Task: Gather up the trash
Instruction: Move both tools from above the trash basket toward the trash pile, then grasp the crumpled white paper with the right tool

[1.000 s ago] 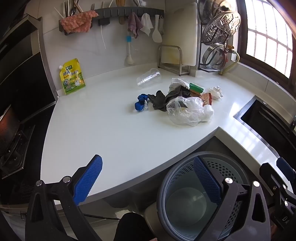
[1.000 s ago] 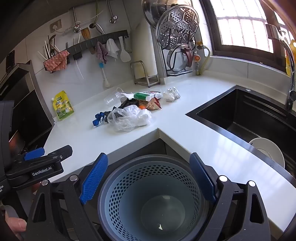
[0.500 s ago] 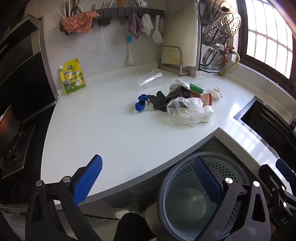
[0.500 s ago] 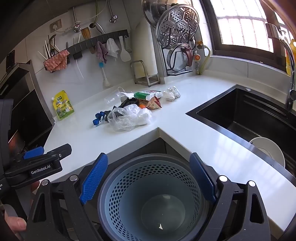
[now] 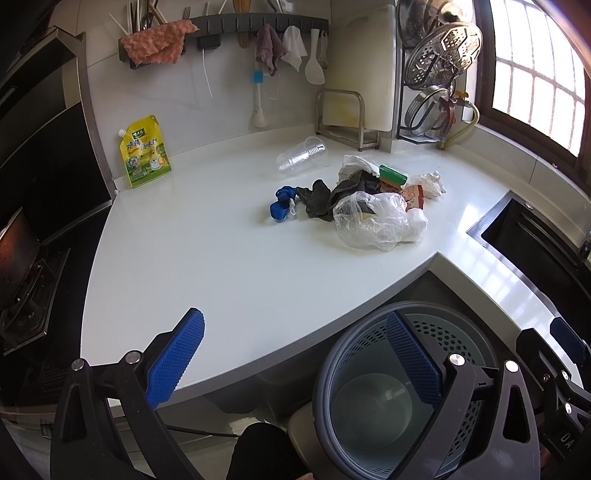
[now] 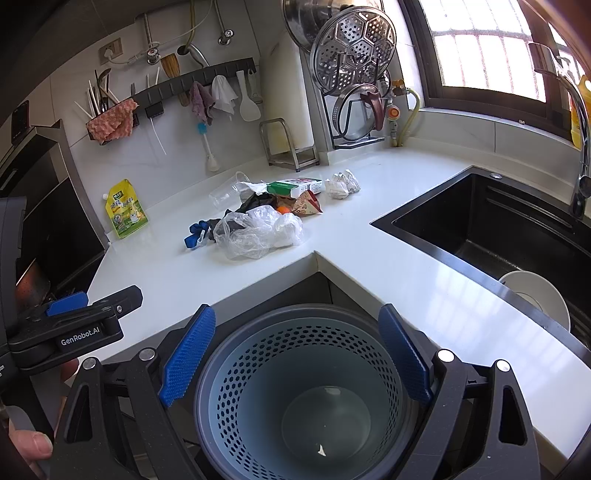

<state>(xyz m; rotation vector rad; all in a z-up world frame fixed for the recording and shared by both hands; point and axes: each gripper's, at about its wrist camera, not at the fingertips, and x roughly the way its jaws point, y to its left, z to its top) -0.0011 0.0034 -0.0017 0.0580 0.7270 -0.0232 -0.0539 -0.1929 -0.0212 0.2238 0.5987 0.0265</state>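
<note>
A pile of trash lies on the white counter (image 5: 207, 258): a clear plastic bag (image 5: 376, 221) (image 6: 258, 232), a dark rag (image 5: 325, 197), a blue strap (image 5: 282, 206) (image 6: 194, 234), a green-and-white carton (image 5: 393, 175) (image 6: 295, 186), crumpled paper (image 5: 432, 184) (image 6: 343, 182) and a clear plastic cup (image 5: 301, 158) on its side. A grey perforated bin (image 6: 299, 398) (image 5: 402, 387) stands on the floor below the counter's corner. My left gripper (image 5: 295, 362) is open and empty, held over the counter's front edge. My right gripper (image 6: 295, 362) is open and empty above the bin.
A black sink (image 6: 498, 229) with a white bowl (image 6: 535, 299) lies to the right. A yellow pouch (image 5: 144, 151) leans on the back wall. A cutting-board stand (image 5: 347, 118), a pot-lid rack (image 5: 439, 74) and a utensil rail (image 5: 221, 33) line the back. A stove (image 5: 22, 273) is at far left.
Both views have shifted very slightly toward the counter. Both grippers stay open and the trash has not moved.
</note>
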